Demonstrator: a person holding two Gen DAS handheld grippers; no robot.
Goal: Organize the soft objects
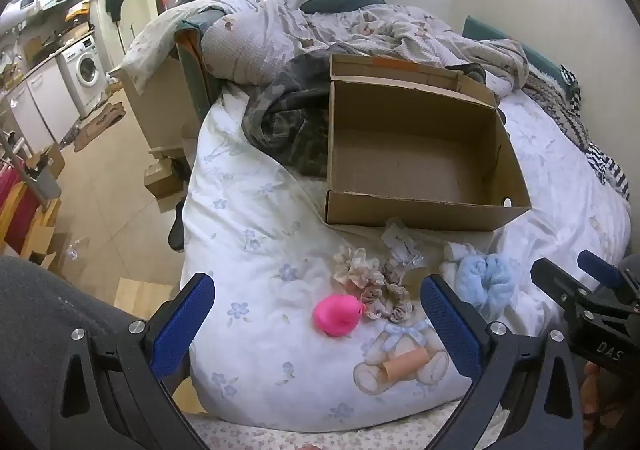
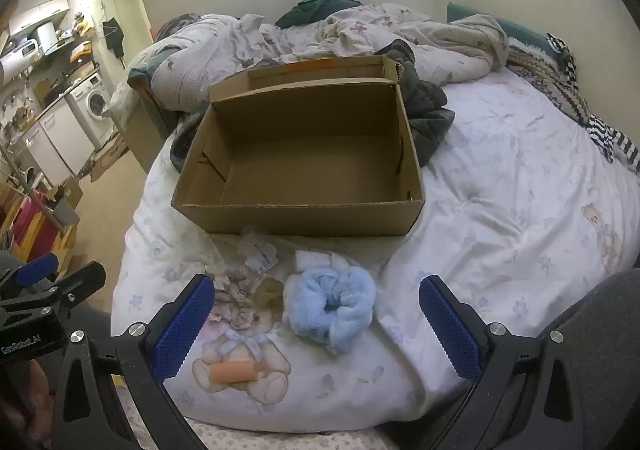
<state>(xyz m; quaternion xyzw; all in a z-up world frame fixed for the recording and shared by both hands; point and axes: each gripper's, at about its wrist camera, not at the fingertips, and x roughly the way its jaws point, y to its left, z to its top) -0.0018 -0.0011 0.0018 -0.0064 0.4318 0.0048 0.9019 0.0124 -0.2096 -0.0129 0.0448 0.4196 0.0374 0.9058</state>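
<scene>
Left jaws: the left gripper (image 1: 318, 324) has its blue pads wide apart with nothing between them, hovering over the near edge of the bed.
Right jaws: the right gripper (image 2: 312, 324) is likewise spread wide and holds nothing.
Between the left pads: the pink balloon-like ball (image 1: 336, 316) lies almost centred in the gap, on the quilt (image 1: 248, 234), its knotted tip pointing right toward the patterned scrunchies (image 1: 376, 286), which touch it.
Between the right pads: the fluffy blue scrunchie (image 2: 332, 304) lies a little left of centre in the gap, a ring lying flat with its hole facing up; no long axis to speak of.
Which hand is nearer: in my judgement each hand already faces its own piece, left for the pink ball and patterned scrunchies, right for the blue one.
Other small pieces: a white folded cloth (image 2: 316, 260) sits just behind the blue scrunchie; a clear tagged packet (image 2: 260, 250) lies near the box front; a peach roll (image 2: 234, 372) lies close to the bed edge, long axis running left to right.
Destination: the open cardboard box (image 2: 296, 216) stands straight ahead of both grippers, beyond the pieces, with nothing inside.
Next move, as a guess: straight down and close, then forward over the near box wall.
</scene>
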